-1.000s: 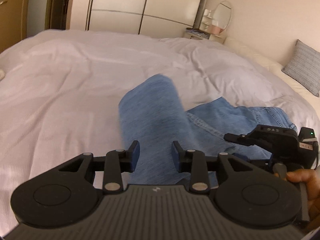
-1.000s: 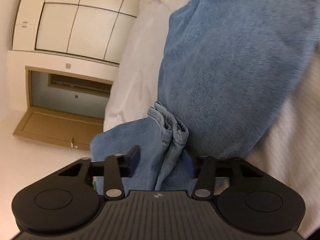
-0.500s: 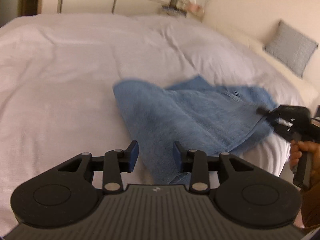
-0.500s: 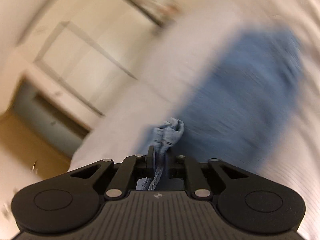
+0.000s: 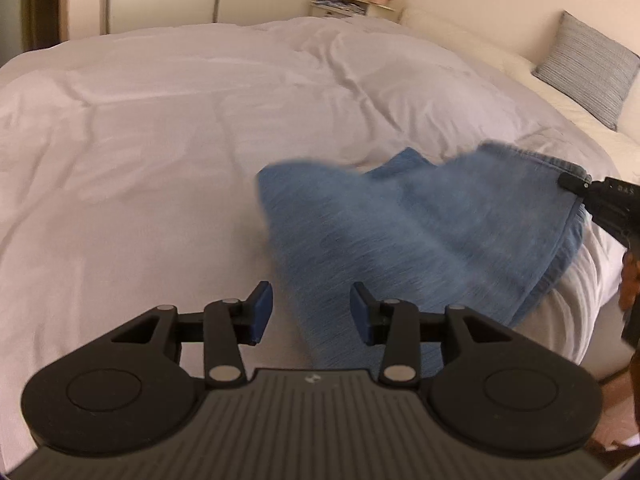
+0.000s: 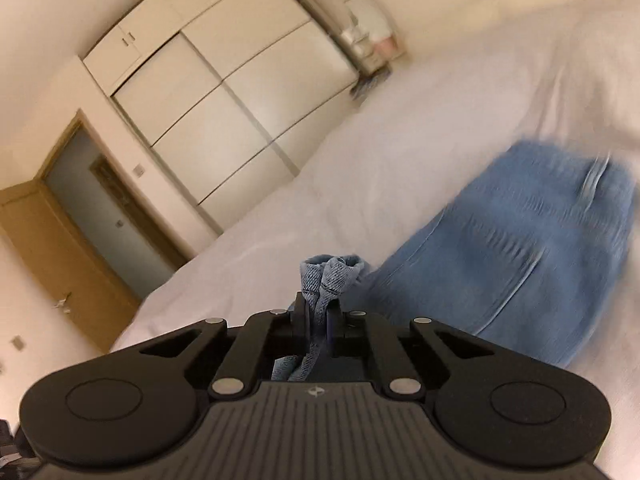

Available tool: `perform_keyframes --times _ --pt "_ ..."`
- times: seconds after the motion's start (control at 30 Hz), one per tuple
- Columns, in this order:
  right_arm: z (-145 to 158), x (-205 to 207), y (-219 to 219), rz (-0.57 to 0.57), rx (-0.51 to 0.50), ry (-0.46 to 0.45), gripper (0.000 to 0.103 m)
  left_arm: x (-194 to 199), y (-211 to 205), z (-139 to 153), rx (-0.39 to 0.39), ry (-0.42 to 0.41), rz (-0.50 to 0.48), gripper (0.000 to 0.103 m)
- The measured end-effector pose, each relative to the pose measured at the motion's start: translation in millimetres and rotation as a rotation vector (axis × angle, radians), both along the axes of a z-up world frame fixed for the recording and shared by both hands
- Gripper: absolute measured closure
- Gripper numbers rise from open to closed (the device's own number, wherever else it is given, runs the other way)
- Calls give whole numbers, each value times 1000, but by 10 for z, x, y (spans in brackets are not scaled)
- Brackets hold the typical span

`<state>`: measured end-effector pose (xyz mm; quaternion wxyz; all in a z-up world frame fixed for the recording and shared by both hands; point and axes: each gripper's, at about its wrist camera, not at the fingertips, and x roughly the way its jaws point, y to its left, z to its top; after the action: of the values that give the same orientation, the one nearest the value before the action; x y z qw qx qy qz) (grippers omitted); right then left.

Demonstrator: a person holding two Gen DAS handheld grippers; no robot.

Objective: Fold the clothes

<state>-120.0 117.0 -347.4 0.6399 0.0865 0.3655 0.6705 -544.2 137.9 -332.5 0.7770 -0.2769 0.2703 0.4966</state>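
Jeans (image 5: 420, 240) on bed (image 5: 160, 160), bunched, no neat fold yet. Right gripper (image 6: 318, 314) jaws clenched on a denim edge, lifting it; left gripper (image 5: 310, 314) jaws opening, empty. Most folding left.

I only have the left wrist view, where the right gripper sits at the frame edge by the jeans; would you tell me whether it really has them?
Observer: Yes. The right gripper has its jaws shut on a bunched hem of the jeans.
Operator: Thank you. Does the denim poke past the jaws?
Observer: It does; a gathered tuft of hem sticks out beyond them.
Operator: What lies behind it, on that side?
Observer: A wooden door, beside the white wardrobe.
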Motion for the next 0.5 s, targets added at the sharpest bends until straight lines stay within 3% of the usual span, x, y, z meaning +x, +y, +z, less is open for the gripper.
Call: perform_keyframes --times 0.1,0.23,0.3,0.4,0.5 --pt "-282 387 60 -110 -154 10 95 129 131 -28 -9 22 -67 63" --pt "-658 694 142 -119 -205 177 96 279 282 -107 -27 94 -111 63" --pt "-524 617 171 -104 -178 90 96 304 316 -107 -23 101 -119 63" --pt "-228 557 173 -64 -49 21 96 319 359 -85 -16 89 -120 63" --pt "64 629 78 -119 61 -76 96 367 392 -74 -9 83 -133 63"
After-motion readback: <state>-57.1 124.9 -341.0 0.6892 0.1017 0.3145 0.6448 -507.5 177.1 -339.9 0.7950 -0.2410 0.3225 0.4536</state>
